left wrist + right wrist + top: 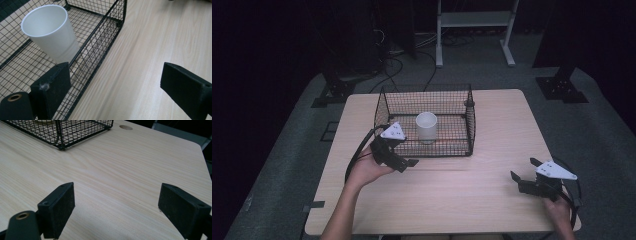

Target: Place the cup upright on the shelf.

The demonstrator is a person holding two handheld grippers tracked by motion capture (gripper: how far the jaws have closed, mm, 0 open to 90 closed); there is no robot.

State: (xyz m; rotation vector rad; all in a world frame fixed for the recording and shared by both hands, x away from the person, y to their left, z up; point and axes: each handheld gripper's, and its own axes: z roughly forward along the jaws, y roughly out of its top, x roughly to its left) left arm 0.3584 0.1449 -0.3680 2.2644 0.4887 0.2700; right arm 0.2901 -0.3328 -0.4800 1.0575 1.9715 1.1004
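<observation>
Left gripper [404,162], jaws spread and holding nothing, beside the wire basket's [472,125] near wall; white cup [426,127] upright inside it; right gripper [524,172], likewise spread, well apart.

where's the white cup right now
The white cup stands upright inside the black wire basket at the table's far middle in the high view, just beyond the open left gripper.

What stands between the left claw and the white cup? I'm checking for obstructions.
The wire basket's near wall stands between the left claw and the cup, seen in the left gripper view.
</observation>
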